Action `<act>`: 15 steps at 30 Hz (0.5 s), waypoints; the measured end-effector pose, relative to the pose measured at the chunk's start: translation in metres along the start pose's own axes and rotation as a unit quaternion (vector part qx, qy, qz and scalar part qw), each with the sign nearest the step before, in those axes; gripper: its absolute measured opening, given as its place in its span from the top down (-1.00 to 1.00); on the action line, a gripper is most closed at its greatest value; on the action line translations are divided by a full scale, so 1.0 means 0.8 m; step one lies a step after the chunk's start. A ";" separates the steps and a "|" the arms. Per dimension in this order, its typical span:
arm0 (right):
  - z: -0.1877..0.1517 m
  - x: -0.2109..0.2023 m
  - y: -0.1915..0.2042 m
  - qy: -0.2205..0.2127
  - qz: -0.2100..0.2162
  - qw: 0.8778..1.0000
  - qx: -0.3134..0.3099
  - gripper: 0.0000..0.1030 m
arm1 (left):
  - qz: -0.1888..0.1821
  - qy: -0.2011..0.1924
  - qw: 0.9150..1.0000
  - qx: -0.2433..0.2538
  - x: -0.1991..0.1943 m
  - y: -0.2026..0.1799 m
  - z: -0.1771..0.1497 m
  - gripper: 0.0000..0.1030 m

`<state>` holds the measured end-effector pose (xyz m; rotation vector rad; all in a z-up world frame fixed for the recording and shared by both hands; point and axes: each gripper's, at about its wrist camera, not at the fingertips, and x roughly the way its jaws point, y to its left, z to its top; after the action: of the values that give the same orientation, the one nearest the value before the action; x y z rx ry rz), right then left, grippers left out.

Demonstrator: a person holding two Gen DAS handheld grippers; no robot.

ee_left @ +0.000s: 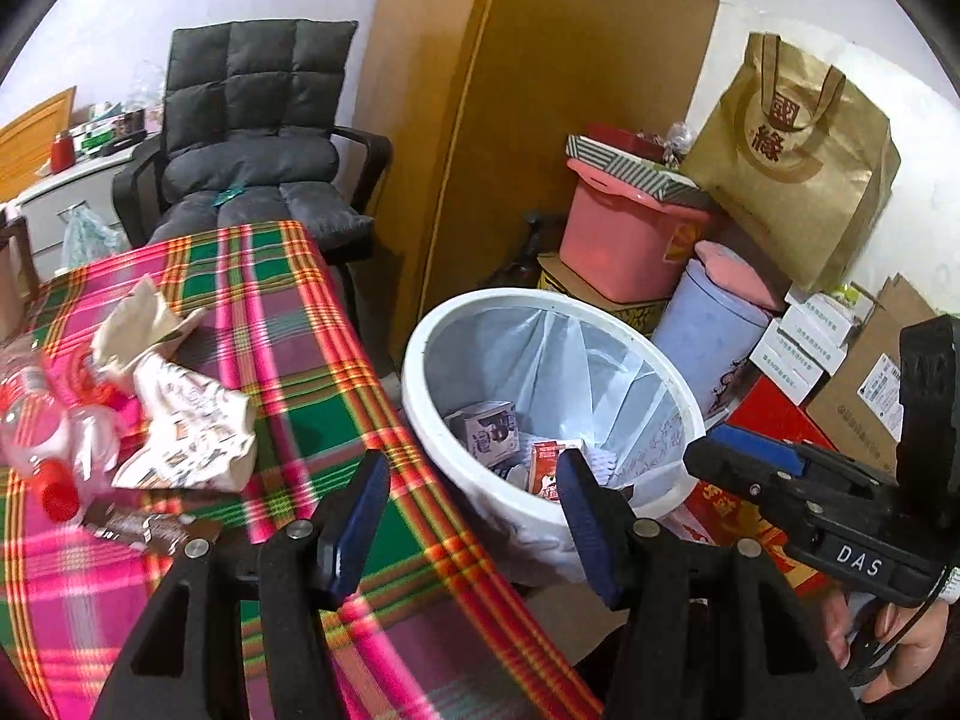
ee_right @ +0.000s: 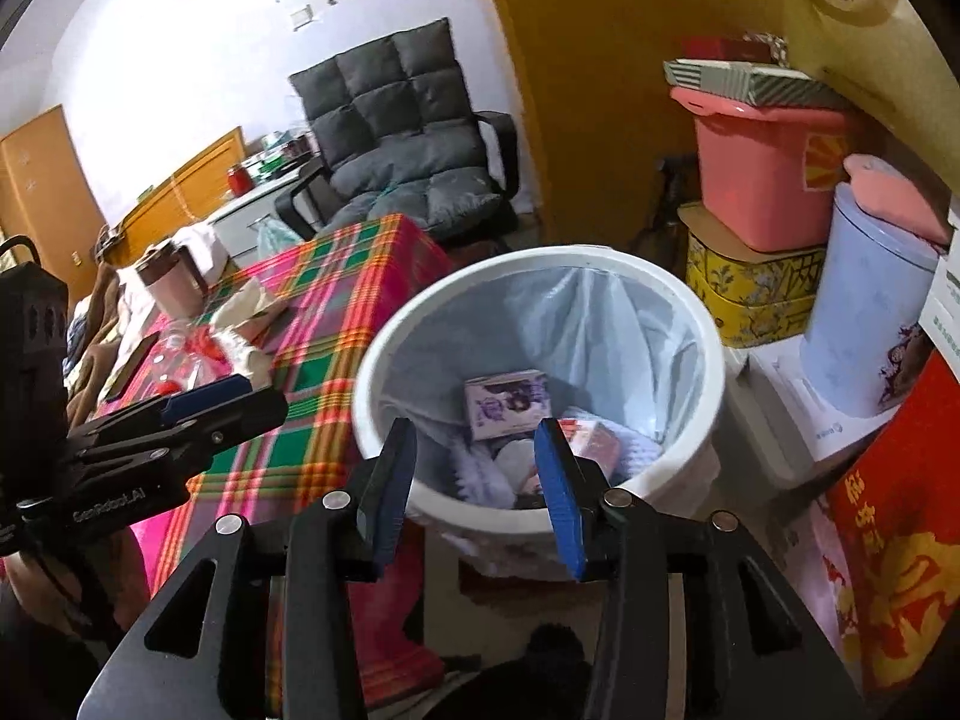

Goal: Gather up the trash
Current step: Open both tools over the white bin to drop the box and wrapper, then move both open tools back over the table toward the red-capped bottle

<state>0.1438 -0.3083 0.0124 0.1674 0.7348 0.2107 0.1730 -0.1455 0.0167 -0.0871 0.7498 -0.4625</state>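
The table is covered by a woven plaid cloth [ee_left: 288, 324]. The bin [ee_right: 714, 372] is of smooth white plastic, lined with a thin translucent film bag [ee_right: 600, 324]. Crumpled paper [ee_left: 186, 414] and a clear glossy bottle [ee_left: 36, 420] are seen. The chair [ee_left: 258, 120] is padded in matt grey fabric. The tote [ee_left: 798, 162] is of brown kraft paper.

The bin [ee_right: 690, 324] stands on the floor just right of the tabletop [ee_left: 288, 372]. In the bin lie a small box [ee_right: 507, 399] and a carton [ee_left: 549, 468]. On the tabletop, well left of the bin, crumpled paper [ee_left: 180, 396] lies beside a plastic bottle [ee_left: 42, 420]. An armchair [ee_left: 252, 138] stands behind the tabletop. Right of the bin and behind it, a tub [ee_left: 630, 240], a round tin [ee_right: 870, 324] and a paper bag [ee_left: 798, 162] are stacked.
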 end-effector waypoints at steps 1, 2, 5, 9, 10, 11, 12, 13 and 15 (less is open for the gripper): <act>0.000 -0.002 0.005 -0.001 0.003 1.000 -0.005 0.15 | -0.001 -0.004 1.000 -0.004 -0.007 0.002 -0.001 -0.11; -0.001 -0.004 0.008 -0.002 0.004 1.000 -0.007 0.15 | 0.000 -0.007 1.000 -0.006 -0.012 0.004 -0.003 -0.11; -0.001 -0.008 0.019 -0.004 0.012 1.000 -0.017 0.15 | 0.007 -0.014 1.000 -0.010 -0.027 0.008 -0.008 -0.11; -0.003 -0.013 0.033 -0.008 0.022 0.999 -0.027 0.15 | 0.015 -0.018 1.000 -0.016 -0.043 0.015 -0.015 -0.11; -0.003 -0.013 0.036 -0.008 0.023 0.999 -0.030 0.15 | 0.015 -0.018 1.000 -0.018 -0.046 0.018 -0.018 -0.11; -0.004 -0.014 0.038 -0.009 0.023 0.999 -0.033 0.15 | 0.015 -0.019 1.000 -0.019 -0.050 0.020 -0.021 -0.11; -0.005 -0.015 0.041 -0.010 0.025 0.999 -0.035 0.15 | 0.016 -0.021 0.999 -0.019 -0.053 0.022 -0.023 -0.11; -0.005 -0.015 0.044 -0.011 0.027 0.999 -0.038 0.15 | 0.020 -0.022 0.999 -0.021 -0.057 0.023 -0.026 -0.11; -0.007 -0.016 0.048 -0.011 0.032 0.998 -0.043 0.15 | 0.023 -0.025 0.999 -0.023 -0.063 0.027 -0.031 -0.11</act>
<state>0.1255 -0.2736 0.0249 0.1115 0.6978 0.3009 0.1325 -0.1017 0.0257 -0.1230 0.7118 -0.3973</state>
